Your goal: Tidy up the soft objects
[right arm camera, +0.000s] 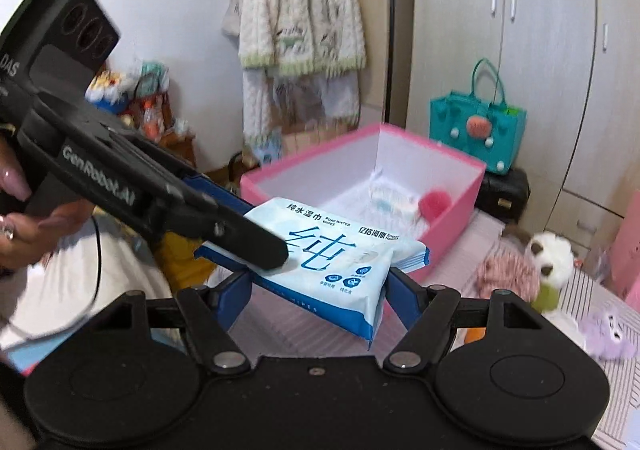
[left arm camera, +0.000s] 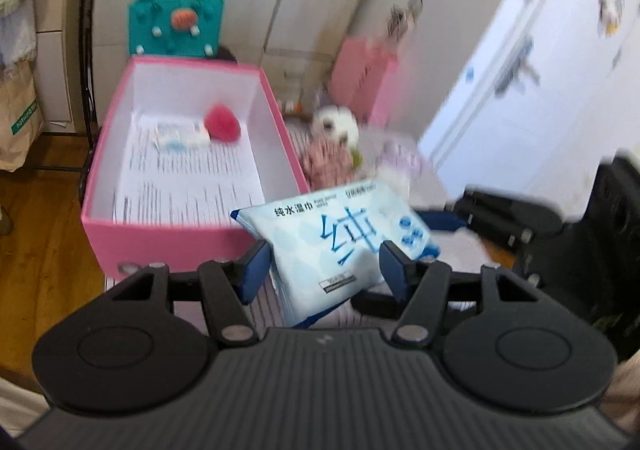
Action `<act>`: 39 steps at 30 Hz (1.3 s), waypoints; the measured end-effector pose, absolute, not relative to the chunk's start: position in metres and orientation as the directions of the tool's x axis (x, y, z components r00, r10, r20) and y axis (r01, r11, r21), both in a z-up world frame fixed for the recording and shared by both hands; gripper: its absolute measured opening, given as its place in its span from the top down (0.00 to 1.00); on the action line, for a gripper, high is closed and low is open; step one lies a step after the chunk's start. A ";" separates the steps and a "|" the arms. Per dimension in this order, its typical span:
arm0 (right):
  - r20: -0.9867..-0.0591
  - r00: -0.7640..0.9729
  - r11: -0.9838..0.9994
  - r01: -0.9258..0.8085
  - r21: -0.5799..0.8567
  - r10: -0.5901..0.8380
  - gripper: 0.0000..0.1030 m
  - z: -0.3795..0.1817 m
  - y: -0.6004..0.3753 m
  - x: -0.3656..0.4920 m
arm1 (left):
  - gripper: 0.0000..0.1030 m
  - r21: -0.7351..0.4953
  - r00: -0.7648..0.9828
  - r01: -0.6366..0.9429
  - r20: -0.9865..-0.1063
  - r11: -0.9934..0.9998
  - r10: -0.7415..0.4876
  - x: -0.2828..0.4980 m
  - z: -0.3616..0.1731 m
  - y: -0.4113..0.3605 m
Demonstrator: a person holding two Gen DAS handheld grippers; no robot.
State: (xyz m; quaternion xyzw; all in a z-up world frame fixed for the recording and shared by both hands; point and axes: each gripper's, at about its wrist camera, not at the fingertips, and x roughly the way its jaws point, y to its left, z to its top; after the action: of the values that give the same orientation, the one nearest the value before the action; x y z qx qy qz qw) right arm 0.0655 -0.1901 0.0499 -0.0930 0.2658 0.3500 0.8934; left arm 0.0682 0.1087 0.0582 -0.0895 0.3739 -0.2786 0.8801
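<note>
Two grippers grip one pack of wet wipes (left arm camera: pixel 340 246) at once, holding it in the air just in front of the pink box (left arm camera: pixel 120 238). The left gripper (left arm camera: pixel 324 262) has its blue jaws set part-way apart and pressed against the two sides of the pack, which sits tilted between them with its printed face up. Seen from the right wrist, the right gripper (right arm camera: pixel 320 290) has its jaws wider, clamped on the pack's near end (right arm camera: pixel 332 262), while the left gripper (right arm camera: pixel 224 226) comes in from the left and clamps the far left part of the same pack. A hand (right arm camera: pixel 24 218) holds that left gripper's black body.

Beyond the pack the pink box stands open on the striped bed cover (right arm camera: pixel 592 290), its white inside showing. At the far end of the box floor lie a small white packet (left arm camera: pixel 182 136) and a red fluffy ball (left arm camera: pixel 223 122), touching each other. Behind the box stands a teal bag (left arm camera: pixel 174 24). To the right of the box, on the bed, lie a white plush toy in pink clothing (left arm camera: pixel 334 130) and, nearer the bed's right edge, a purple plush (right arm camera: pixel 612 330), partly blurred. A cream cardigan (right arm camera: pixel 300 10) hangs on the wall behind.
</note>
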 end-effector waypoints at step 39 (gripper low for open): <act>-0.702 0.577 0.767 -0.637 -0.068 0.417 0.34 0.004 -0.103 0.260 | 0.43 -0.283 0.565 0.243 -0.736 0.928 -0.372 0.279 -0.011 0.119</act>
State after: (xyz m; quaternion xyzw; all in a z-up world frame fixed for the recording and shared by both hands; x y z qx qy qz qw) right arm 0.2598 -0.1027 0.0036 -0.1589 0.3471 0.3017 0.8736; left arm 0.2789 0.1193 -0.0107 -0.0749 0.4324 -0.1744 0.8815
